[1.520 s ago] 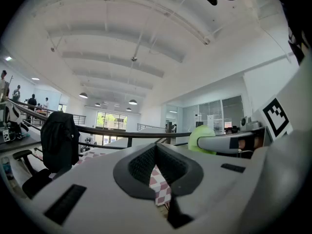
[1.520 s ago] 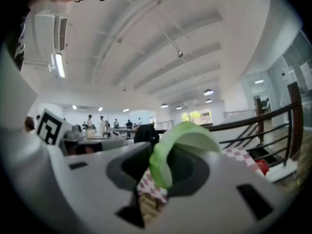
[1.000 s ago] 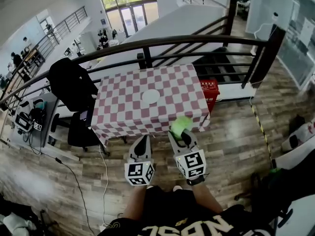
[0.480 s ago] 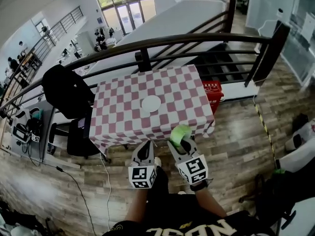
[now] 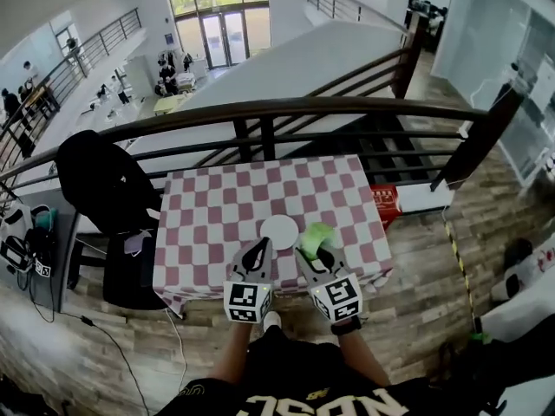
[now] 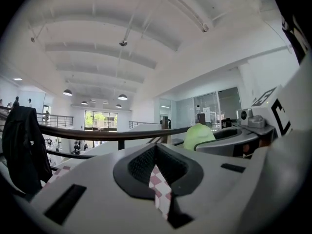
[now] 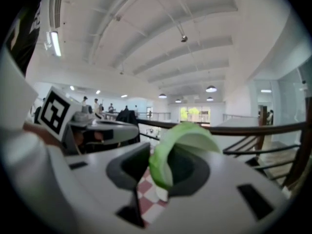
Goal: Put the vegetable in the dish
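A light green leafy vegetable (image 5: 316,236) sticks up from my right gripper (image 5: 314,248), whose jaws are shut on it; the right gripper view shows the curled leaf (image 7: 180,147) pinched between the pads. A small white round dish (image 5: 279,231) lies on the red-and-white checkered table (image 5: 217,215), just ahead of both grippers. My left gripper (image 5: 257,254) is shut and holds nothing; it hovers over the table's near edge, right below the dish. In the left gripper view the vegetable (image 6: 201,134) shows to the right, in the other gripper.
A dark metal railing (image 5: 286,109) runs behind the table, with a stairwell beyond. A black chair with a jacket (image 5: 100,180) stands at the table's left. A red crate (image 5: 386,199) sits on the floor at the table's right.
I have stepped up to the table: it now lies much closer, and both grippers have moved from over the floor to over its near edge, beside the dish. The grip on the vegetable is unchanged.
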`<state>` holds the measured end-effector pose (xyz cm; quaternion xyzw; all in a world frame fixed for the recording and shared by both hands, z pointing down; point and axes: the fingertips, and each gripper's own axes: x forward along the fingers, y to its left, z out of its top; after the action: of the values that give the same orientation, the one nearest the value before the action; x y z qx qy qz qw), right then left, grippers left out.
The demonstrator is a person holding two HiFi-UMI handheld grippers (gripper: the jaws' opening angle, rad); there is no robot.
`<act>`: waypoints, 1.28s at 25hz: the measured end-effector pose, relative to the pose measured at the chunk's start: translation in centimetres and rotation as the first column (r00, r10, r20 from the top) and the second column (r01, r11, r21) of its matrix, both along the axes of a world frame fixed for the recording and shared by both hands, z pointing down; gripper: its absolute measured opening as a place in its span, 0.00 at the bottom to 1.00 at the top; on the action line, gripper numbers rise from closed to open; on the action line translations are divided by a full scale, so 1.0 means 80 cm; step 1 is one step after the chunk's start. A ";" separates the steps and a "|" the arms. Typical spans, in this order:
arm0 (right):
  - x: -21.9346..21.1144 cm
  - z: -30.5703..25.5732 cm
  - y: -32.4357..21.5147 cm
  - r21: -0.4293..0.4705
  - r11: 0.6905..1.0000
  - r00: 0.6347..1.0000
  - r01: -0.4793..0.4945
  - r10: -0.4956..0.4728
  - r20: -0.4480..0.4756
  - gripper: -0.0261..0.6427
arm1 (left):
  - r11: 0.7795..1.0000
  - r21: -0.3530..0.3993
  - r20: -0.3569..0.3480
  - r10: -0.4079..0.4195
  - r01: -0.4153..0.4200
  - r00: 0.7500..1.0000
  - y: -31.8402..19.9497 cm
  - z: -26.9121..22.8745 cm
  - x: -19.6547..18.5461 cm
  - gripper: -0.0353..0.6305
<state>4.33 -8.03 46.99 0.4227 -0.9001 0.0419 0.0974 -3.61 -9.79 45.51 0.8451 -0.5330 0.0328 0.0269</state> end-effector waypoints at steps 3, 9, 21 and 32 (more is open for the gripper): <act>-0.031 0.006 -0.057 -0.017 1.000 1.000 0.014 -0.014 -0.002 0.21 | 1.000 -0.015 -0.034 0.003 -0.004 0.999 -0.050 0.000 -0.039 0.08; -0.061 0.043 -0.109 -0.169 0.982 0.995 0.078 -0.065 0.081 0.21 | 0.995 -0.103 -0.119 -0.028 0.016 0.993 -0.106 0.039 -0.091 0.08; -0.045 0.129 -0.170 -0.366 0.854 0.903 0.369 -0.236 0.360 0.21 | 0.974 -0.211 -0.185 0.049 -0.088 0.982 -0.159 0.124 -0.064 0.08; -0.035 0.140 -0.170 -0.331 0.642 0.596 0.692 -0.249 0.763 0.21 | 0.820 -0.343 -0.146 0.436 -0.459 0.888 -0.143 0.172 -0.022 0.55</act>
<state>1.51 -21.60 58.16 0.0542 -0.8919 0.4401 -0.0884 -5.33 -21.26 59.26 0.9266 -0.3030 0.1115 0.1928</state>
